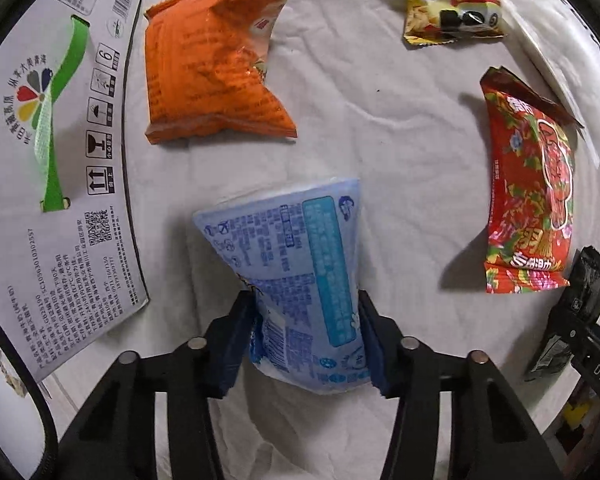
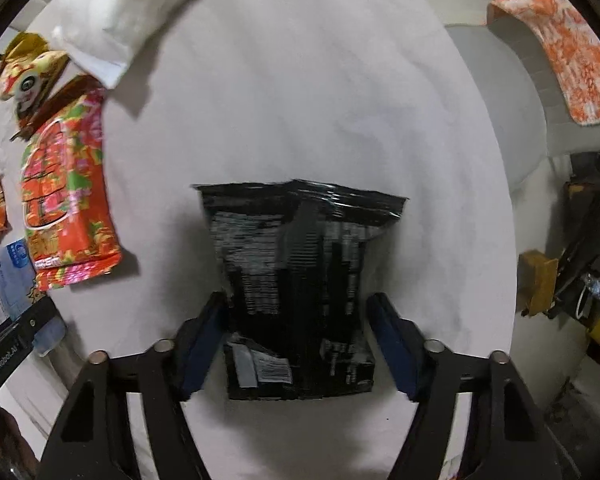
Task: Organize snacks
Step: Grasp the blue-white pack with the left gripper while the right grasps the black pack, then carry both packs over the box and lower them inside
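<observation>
1. Two bags are in hand at once. The left gripper (image 1: 306,334) is clamped on the lower part of a blue bag (image 1: 296,280), its pads pressing into both sides so the film pinches inward. The right gripper (image 2: 298,344) straddles a black bag (image 2: 300,284); its left pad touches the bag, but a sliver of gap shows at the right pad, so I cannot tell whether it has truly closed on it.

2. Other snacks lie loose on the white sheet (image 1: 400,152): an orange bag (image 1: 216,64) beside the printed carton (image 1: 60,184), a yellow bag (image 1: 448,0) at the far edge, and a red floral bag (image 1: 528,192) to the right. All lie well apart from one another.

3. The step looks like collecting bags, probably toward the carton, though no opening in it is visible.

4. To do it well:
   - Confirm both right pads bear on the black bag before lifting; a one-sided touch would let it swing or drop.
   - Squeeze gently. These are air-filled pouches with brittle contents, and the blue one already looks waisted.
   - Both grips sit low, so the bags will likely flop forward; lift slowly and keep them level.
   - Clear the orange bag when carrying the blue one toward the carton.
</observation>
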